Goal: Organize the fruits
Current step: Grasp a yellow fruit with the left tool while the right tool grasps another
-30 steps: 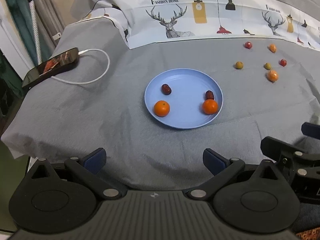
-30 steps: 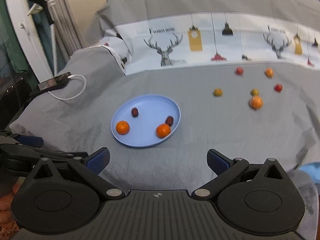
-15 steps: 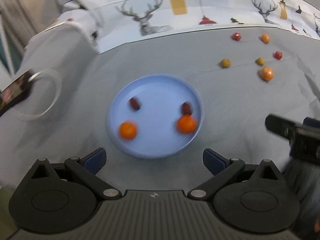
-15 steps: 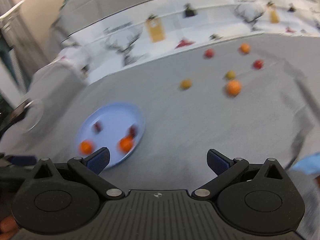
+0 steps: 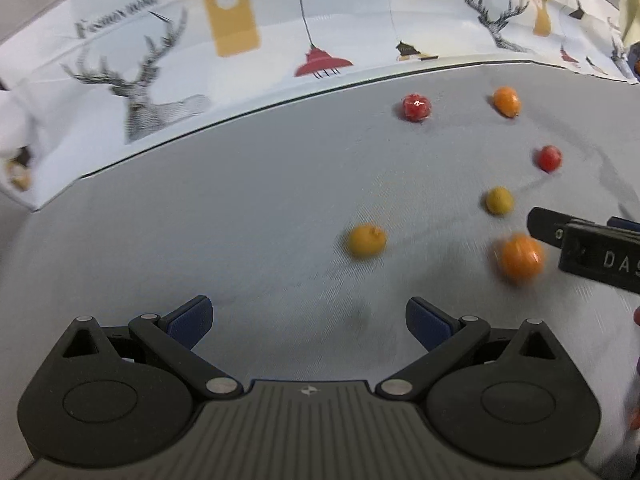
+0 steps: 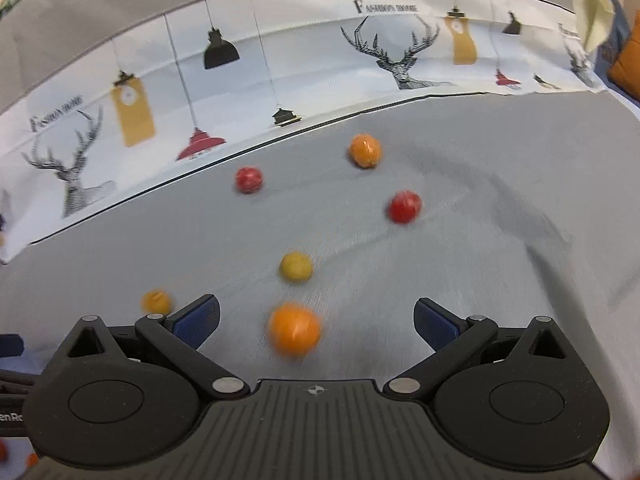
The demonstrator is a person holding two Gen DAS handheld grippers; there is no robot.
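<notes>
Several small fruits lie loose on the grey cloth. In the right wrist view a large orange (image 6: 295, 333) sits between the open jaws of my right gripper (image 6: 316, 318), low and slightly left of centre. Beyond it lie a yellow fruit (image 6: 296, 267), two red fruits (image 6: 404, 207) (image 6: 249, 179) and a small orange fruit (image 6: 364, 150). My left gripper (image 5: 308, 318) is open and empty; a yellow-orange fruit (image 5: 366, 240) lies just beyond it. The same large orange (image 5: 519, 258) shows at the right, beside the right gripper's finger (image 5: 548, 226). The blue plate is out of view.
A white printed cloth with deer and lamps (image 5: 224, 32) runs along the far edge of the grey surface. The cloth is creased at the right (image 6: 540, 224). An orange cushion (image 6: 628, 64) sits at the far right.
Both grippers have moved forward and right toward the loose fruits. The blue plate and the phone have dropped out of view. The large orange now lies between the right gripper's jaws.
</notes>
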